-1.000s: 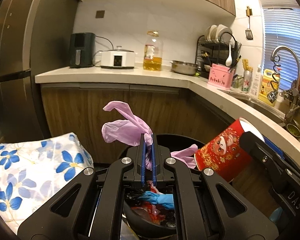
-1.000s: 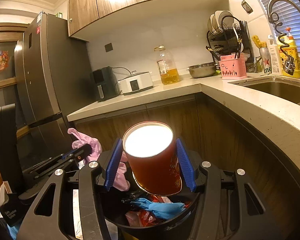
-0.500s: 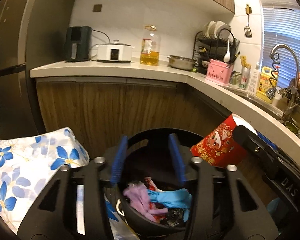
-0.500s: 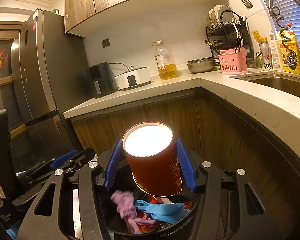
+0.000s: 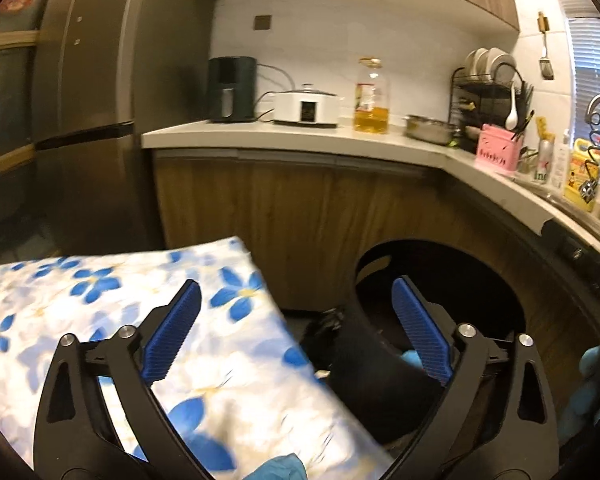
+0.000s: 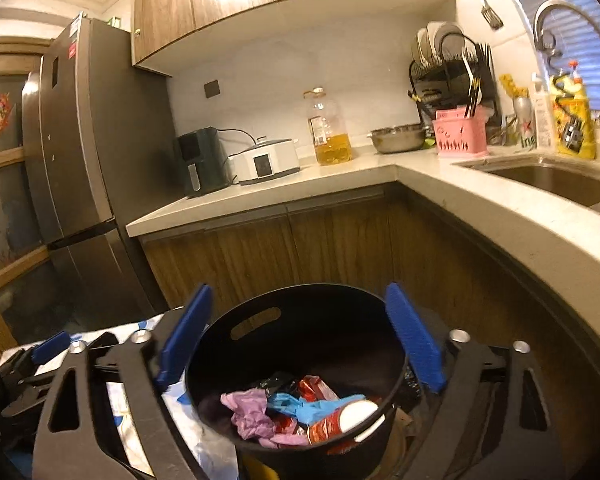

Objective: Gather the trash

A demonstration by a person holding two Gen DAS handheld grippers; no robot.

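A black round trash bin (image 6: 300, 300) stands on the floor by the cabinets. It holds a purple glove (image 6: 250, 414), a blue glove (image 6: 308, 404), red wrappers and a red paper cup (image 6: 340, 420) lying on its side. My right gripper (image 6: 300, 340) is open and empty above the bin. My left gripper (image 5: 296, 336) is open and empty, between the flowered cloth (image 5: 100, 300) and the bin (image 5: 440, 280). The left gripper also shows at the right wrist view's left edge (image 6: 52, 348).
An L-shaped counter (image 6: 460, 200) with wooden cabinets carries an air fryer (image 6: 198, 160), a white cooker (image 6: 266, 160), an oil bottle (image 6: 328, 128), a metal bowl and a pink holder. A sink (image 6: 548, 178) is at the right. A tall fridge (image 6: 80, 160) stands at the left.
My left gripper dropped the purple glove into the bin, opened, and swung left over the cloth. My right gripper opened and the red cup fell into the bin.
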